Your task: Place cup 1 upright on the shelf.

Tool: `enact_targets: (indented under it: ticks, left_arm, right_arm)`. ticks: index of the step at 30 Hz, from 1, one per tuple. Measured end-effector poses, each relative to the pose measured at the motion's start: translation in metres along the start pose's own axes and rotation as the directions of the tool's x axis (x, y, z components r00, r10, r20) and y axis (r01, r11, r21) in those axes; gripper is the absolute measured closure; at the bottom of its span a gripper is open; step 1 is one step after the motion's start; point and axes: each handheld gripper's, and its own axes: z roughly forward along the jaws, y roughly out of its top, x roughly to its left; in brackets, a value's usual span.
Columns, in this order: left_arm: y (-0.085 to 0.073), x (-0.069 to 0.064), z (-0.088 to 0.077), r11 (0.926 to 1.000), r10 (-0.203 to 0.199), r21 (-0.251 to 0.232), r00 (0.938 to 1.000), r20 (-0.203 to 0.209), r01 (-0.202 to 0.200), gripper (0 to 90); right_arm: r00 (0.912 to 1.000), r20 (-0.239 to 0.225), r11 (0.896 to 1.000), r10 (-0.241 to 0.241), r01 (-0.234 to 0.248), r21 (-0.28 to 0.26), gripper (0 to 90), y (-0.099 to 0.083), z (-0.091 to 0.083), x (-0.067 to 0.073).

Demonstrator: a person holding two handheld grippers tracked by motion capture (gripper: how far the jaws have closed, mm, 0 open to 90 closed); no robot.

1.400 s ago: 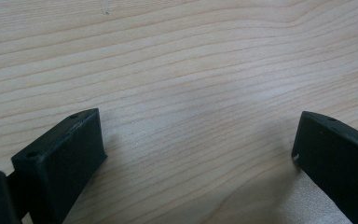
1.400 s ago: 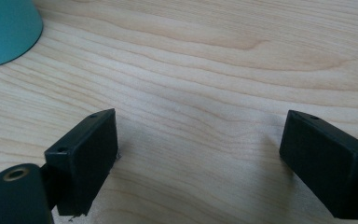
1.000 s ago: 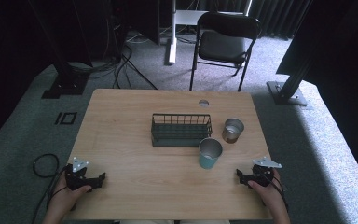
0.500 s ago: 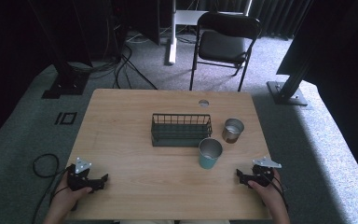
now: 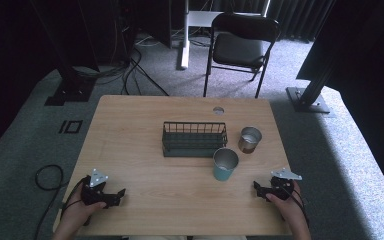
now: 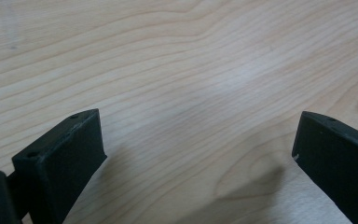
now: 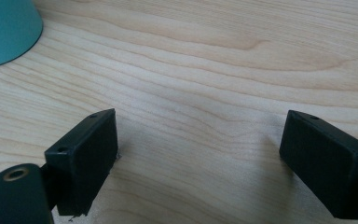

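the teal metal cup (image 5: 225,164) looks light, rigid and slick; best pinched across its rim. right gripper (image 5: 261,189) and left gripper (image 5: 116,195) rest with jaws spread, empty.

No legible text or labels.

The teal cup (image 5: 225,164) stands upright on the wooden table (image 5: 145,120), mouth up with a bare metal inside, just in front of the right end of the dark wire basket (image 5: 194,138) and closest to the right gripper's side; its teal wall also shows in the upper left corner of the right gripper view (image 7: 7,28). The metal cup (image 5: 249,139), silvery with a coppery lower wall, stands upright just behind and to the right of the teal one, beside the basket's right end and apart from both.
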Motion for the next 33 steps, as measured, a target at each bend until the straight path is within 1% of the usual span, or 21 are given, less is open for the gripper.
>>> enact_targets:
  ticks: [4, 7, 12, 14, 17, 19, 20, 22, 25, 26, 27, 28, 31, 33]
  left_arm:
    - [0.002, -0.005, 0.002, 0.9999, 0.011, -0.005, 0.9999, 0.012, -0.010, 2.7]
    - [0.004, -0.010, 0.003, 0.9995, 0.032, -0.008, 0.9991, 0.027, -0.032, 2.7]
    - [0.009, -0.021, 0.008, 0.9982, 0.060, -0.010, 0.9974, 0.039, -0.060, 2.7]
    - [0.011, -0.026, 0.010, 0.9975, 0.070, -0.017, 0.9965, 0.045, -0.069, 2.7]
    - [0.014, -0.031, 0.012, 0.9970, 0.071, -0.035, 0.9954, 0.064, -0.069, 2.7]
    - [0.017, -0.035, 0.013, 0.9962, 0.083, -0.034, 0.9938, 0.074, -0.080, 2.7]
    - [0.019, -0.038, 0.014, 0.9953, 0.092, -0.038, 0.9920, 0.086, -0.089, 2.7]
    - [0.021, -0.042, 0.015, 0.9948, 0.097, -0.042, 0.9896, 0.106, -0.093, 2.7]
    - [0.025, -0.049, 0.018, 0.9930, 0.114, -0.046, 0.9860, 0.122, -0.109, 2.7]
    - [0.026, -0.051, 0.019, 0.9921, 0.121, -0.048, 0.9836, 0.134, -0.116, 2.7]
    - [0.027, -0.053, 0.019, 0.9921, 0.121, -0.049, 0.9827, 0.141, -0.115, 2.7]
    - [0.028, -0.056, 0.020, 0.9910, 0.130, -0.052, 0.9799, 0.151, -0.123, 2.7]
    - [0.031, -0.062, 0.022, 0.9895, 0.141, -0.057, 0.9760, 0.166, -0.133, 2.7]
    - [0.033, -0.067, 0.023, 0.9885, 0.148, -0.057, 0.9720, 0.183, -0.140, 2.7]
  right_arm:
    - [1.0000, 0.000, 1.000, 0.000, 0.000, 0.000, 10.9, 0.000, 0.000, 0.000]
    - [1.0000, 0.000, 1.000, 0.000, 0.000, 0.000, 10.9, 0.000, 0.000, 0.000]
    - [1.0000, 0.000, 1.000, 0.000, 0.000, 0.000, 10.9, 0.000, 0.000, 0.000]
    - [1.0000, 0.000, 1.000, 0.000, 0.000, 0.000, 10.9, 0.000, 0.000, 0.000]
    - [1.0000, 0.000, 1.000, 0.000, 0.000, 0.000, 10.9, 0.000, 0.000, 0.000]
    - [1.0000, 0.000, 1.000, 0.000, 0.000, 0.000, 10.9, 0.000, 0.000, 0.000]
    - [1.0000, 0.000, 1.000, 0.000, 0.000, 0.000, 10.9, 0.000, 0.000, 0.000]
    - [1.0000, 0.000, 1.000, 0.000, 0.000, 0.000, 10.9, 0.000, 0.000, 0.000]
    - [1.0000, 0.001, 1.000, 0.000, 0.000, 0.000, 10.9, 0.000, 0.000, 0.000]
    - [1.0000, 0.000, 1.000, 0.000, 0.000, 0.000, 10.9, 0.000, 0.000, 0.000]
    - [1.0000, 0.000, 1.000, 0.000, 0.000, 0.000, 10.9, 0.000, 0.000, 0.000]
    - [1.0000, 0.000, 1.000, 0.000, 0.000, 0.000, 10.9, 0.000, 0.000, 0.000]
    - [1.0000, 0.000, 1.000, 0.000, 0.000, 0.000, 10.9, 0.000, 0.000, 0.000]
    - [1.0000, 0.001, 1.000, 0.000, 0.000, 0.000, 10.9, 0.000, 0.000, 0.000]
